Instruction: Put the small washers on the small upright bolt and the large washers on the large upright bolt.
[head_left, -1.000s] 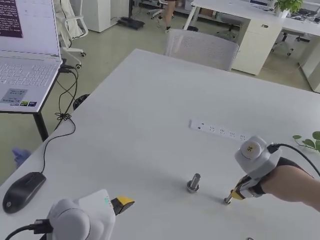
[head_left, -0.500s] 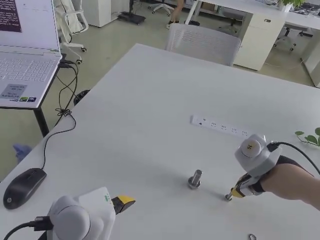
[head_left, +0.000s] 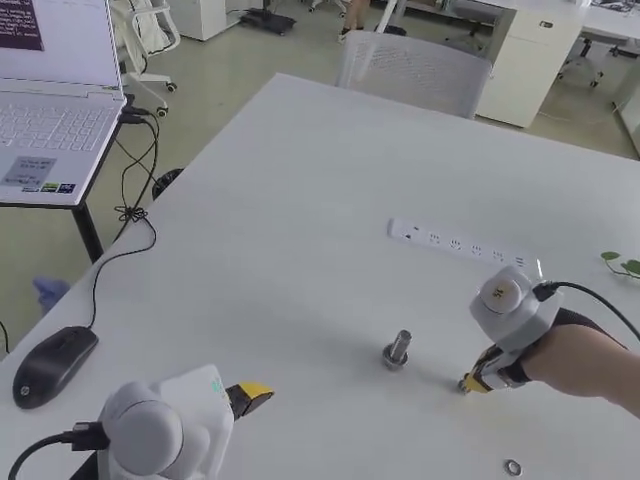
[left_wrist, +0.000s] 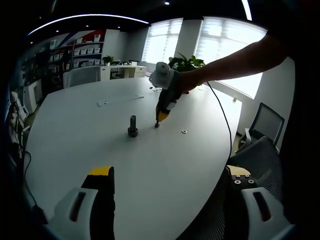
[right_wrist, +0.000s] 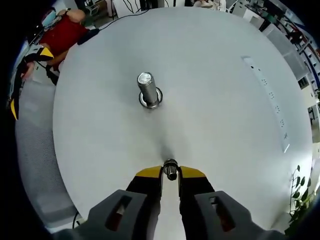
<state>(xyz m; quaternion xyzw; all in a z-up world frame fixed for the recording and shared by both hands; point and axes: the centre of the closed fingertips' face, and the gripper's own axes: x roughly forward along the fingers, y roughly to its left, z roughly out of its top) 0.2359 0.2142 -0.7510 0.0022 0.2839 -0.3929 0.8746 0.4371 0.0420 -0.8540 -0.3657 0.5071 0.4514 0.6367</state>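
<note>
The large upright bolt (head_left: 397, 350) (right_wrist: 148, 92) (left_wrist: 132, 126) stands on the white table (head_left: 300, 250), with a ring at its base. To its right is the small upright bolt (head_left: 465, 384) (right_wrist: 170, 170). My right gripper (head_left: 472, 384) (right_wrist: 170, 176) (left_wrist: 161, 117) is lowered onto it, its yellow fingertips (right_wrist: 149, 173) nearly together around a small washer at the bolt's top. My left gripper (head_left: 245, 400) (left_wrist: 167, 172) hovers open and empty at the near left. A loose washer (head_left: 513, 467) (left_wrist: 184, 131) lies flat near the front right.
A white power strip (head_left: 465, 244) (right_wrist: 270, 95) lies beyond the bolts. A black mouse (head_left: 52, 365) sits at the table's left corner and a laptop (head_left: 50, 120) on a side desk. A mesh chair (head_left: 415, 70) stands at the far edge, plant leaves (head_left: 625, 265) at the right.
The head camera has tilted down, bringing the loose washer into view. The right gripper stays on the small bolt, and the left gripper has hardly moved.
</note>
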